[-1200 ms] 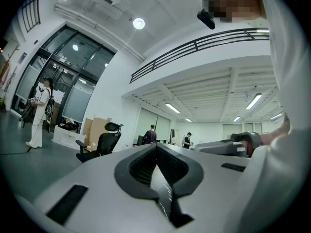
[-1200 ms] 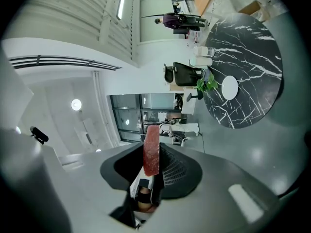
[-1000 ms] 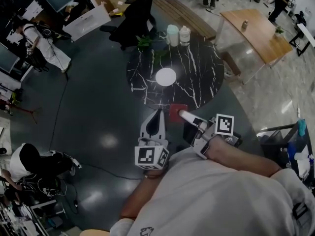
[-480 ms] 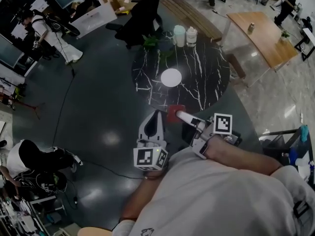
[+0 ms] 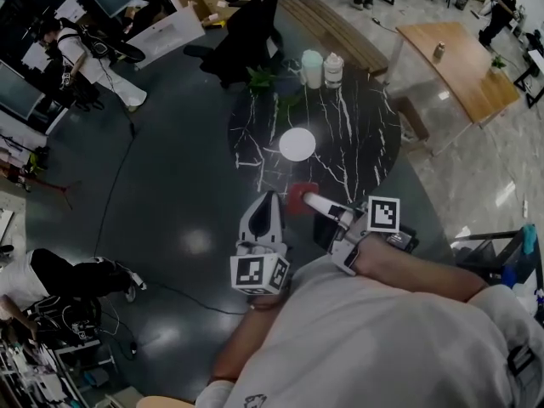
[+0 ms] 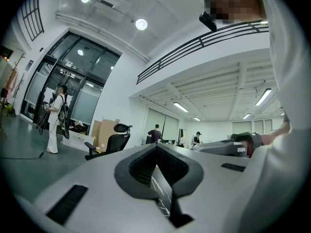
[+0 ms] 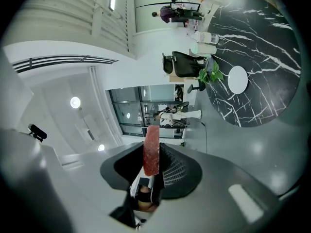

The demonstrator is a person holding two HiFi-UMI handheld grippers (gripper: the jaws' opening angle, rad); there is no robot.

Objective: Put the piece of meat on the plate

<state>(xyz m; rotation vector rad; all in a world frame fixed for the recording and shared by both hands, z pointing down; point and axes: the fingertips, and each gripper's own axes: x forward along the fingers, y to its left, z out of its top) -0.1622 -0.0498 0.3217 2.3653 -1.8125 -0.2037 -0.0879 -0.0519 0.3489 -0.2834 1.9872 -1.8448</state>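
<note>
In the head view the right hand-held gripper [image 5: 311, 199] was pinching the piece of meat [image 5: 301, 194], a red slab carried in the air at the near edge of the round dark marbled surface [image 5: 361, 134]; the white plate [image 5: 297, 144] lay bare near the middle of that surface, well apart from the meat; the left hand-held gripper [image 5: 271, 197] hung just beside the right one, carrying nothing; two jars [image 5: 322, 68] and a small plant [image 5: 265, 79] stood at the far rim. In the left gripper view the left hand-held gripper [image 6: 156, 148] had its jaws pressed together at the tips with nothing between them. In the right gripper view the right hand-held gripper [image 7: 152, 165] was clamped on the lower part of the meat [image 7: 151, 149], most of the slab standing free beyond the pads; the plate [image 7: 238, 79] showed off to the side on the surface [image 7: 265, 38], not in line with the jaws. The likely trouble from here: the grip is only on one end, so the slab could swing or slip out on the way; letting go too early would drop it on the marble short of the plate; a low approach could nudge the light plate. Against a second earlier, the surface and plate sat nearer the hand-held grippers in the head view, so the person had closed in; the grip on the meat looked the same.
</note>
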